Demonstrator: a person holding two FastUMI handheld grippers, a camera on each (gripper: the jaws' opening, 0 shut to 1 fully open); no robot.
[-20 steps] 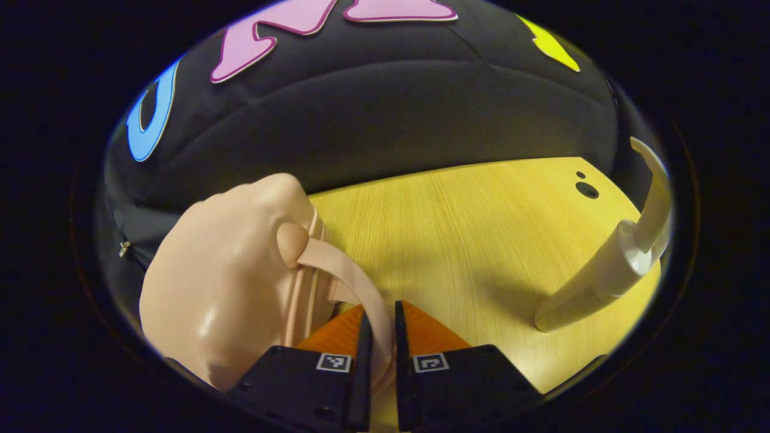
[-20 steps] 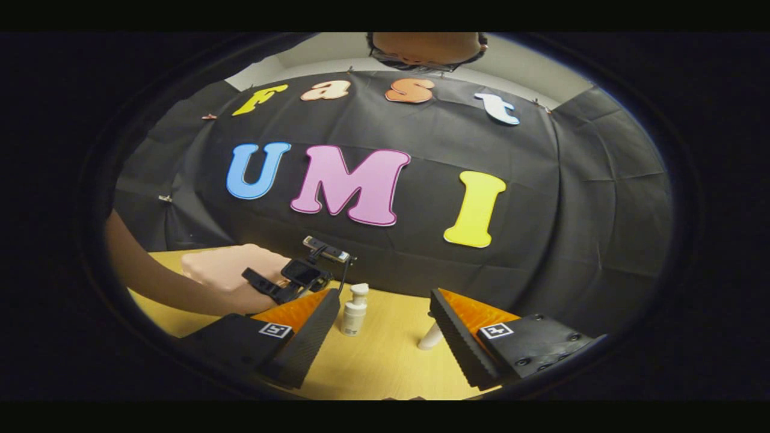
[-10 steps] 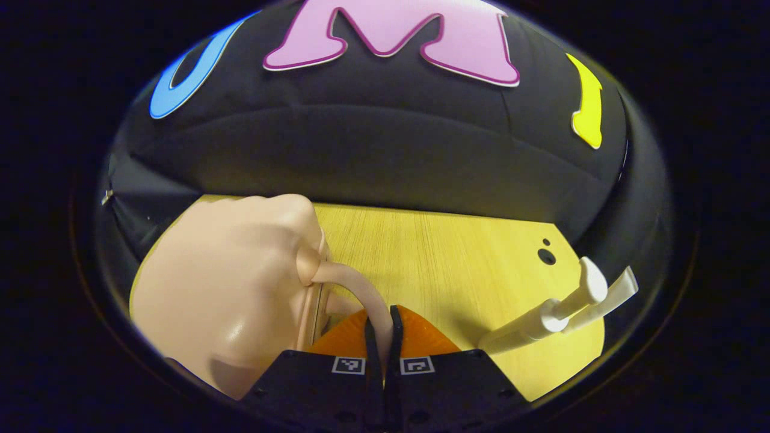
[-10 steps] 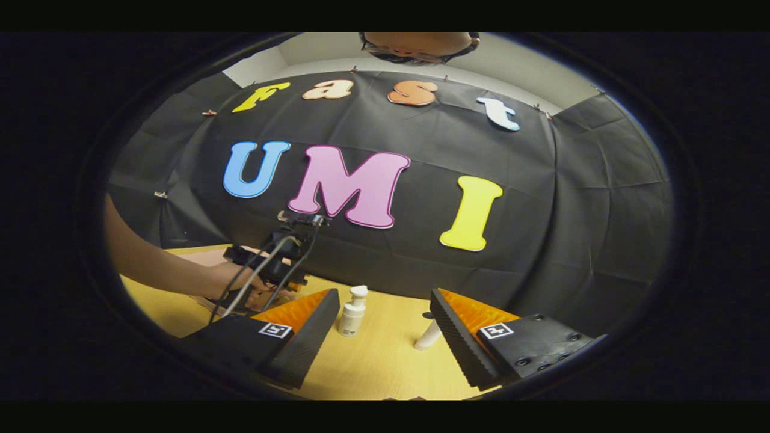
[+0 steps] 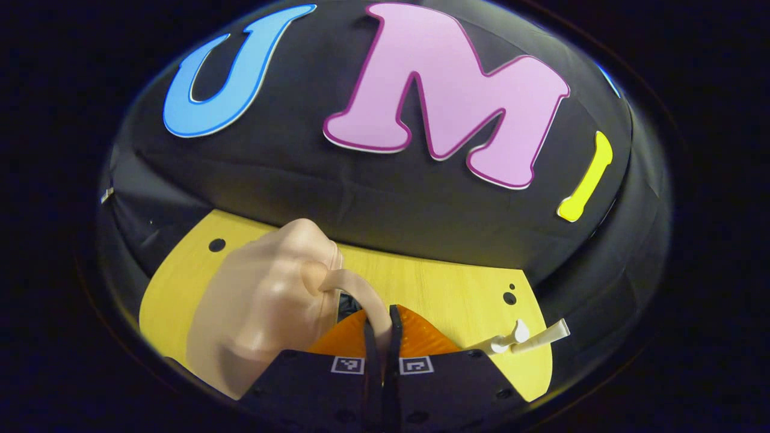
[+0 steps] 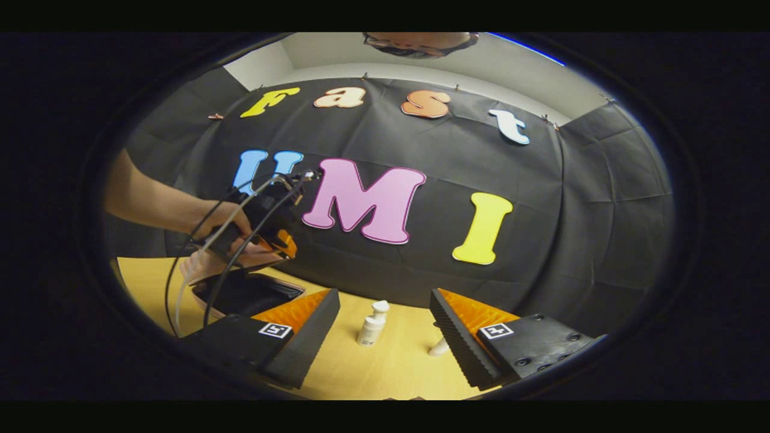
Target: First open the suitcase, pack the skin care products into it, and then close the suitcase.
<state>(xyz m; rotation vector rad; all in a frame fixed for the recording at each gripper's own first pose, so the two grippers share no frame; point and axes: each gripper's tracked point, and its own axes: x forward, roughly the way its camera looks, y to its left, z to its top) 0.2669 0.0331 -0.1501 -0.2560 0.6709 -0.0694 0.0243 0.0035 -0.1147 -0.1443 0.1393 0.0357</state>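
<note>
Left hand-held gripper (image 5: 381, 322) pinches the suitcase's handle strap (image 5: 355, 288) between both fingers, lifting the pale pink suitcase lid (image 5: 264, 313). From the right gripper view, the suitcase (image 6: 240, 288) stands open at the table's left, its dark inside showing; what lies within cannot be told. Right hand-held gripper (image 6: 385, 328) hangs with jaws wide apart above the yellow table (image 6: 385, 373). Between its fingers stand a white pump bottle (image 6: 373, 323) and a white tube (image 6: 439, 346), well apart from the suitcase. No label is legible.
</note>
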